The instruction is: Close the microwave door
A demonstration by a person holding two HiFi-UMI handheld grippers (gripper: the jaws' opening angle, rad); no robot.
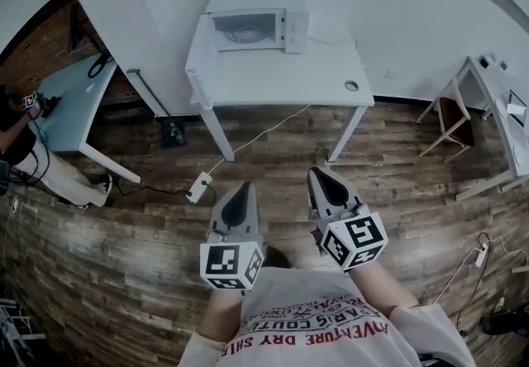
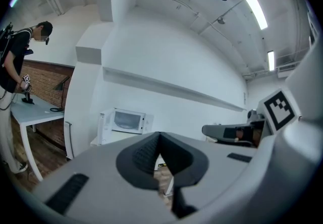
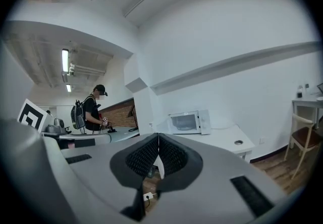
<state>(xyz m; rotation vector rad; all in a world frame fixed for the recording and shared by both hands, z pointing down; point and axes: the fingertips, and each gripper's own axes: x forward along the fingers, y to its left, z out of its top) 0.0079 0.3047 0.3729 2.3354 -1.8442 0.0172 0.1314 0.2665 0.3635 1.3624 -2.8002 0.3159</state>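
A white microwave stands at the back of a white table, far ahead of me. Its door hangs open to the left, and the glass-fronted cavity shows beside it. In the right gripper view the microwave is small, with the open door at its left. My left gripper and right gripper are held low over the wooden floor, close to my body and well short of the table. The left gripper and right gripper are both shut on nothing.
A small round object lies on the white table. A power strip with its cable lies on the floor before the table. A person stands by a pale blue desk at left. A wooden chair stands at right.
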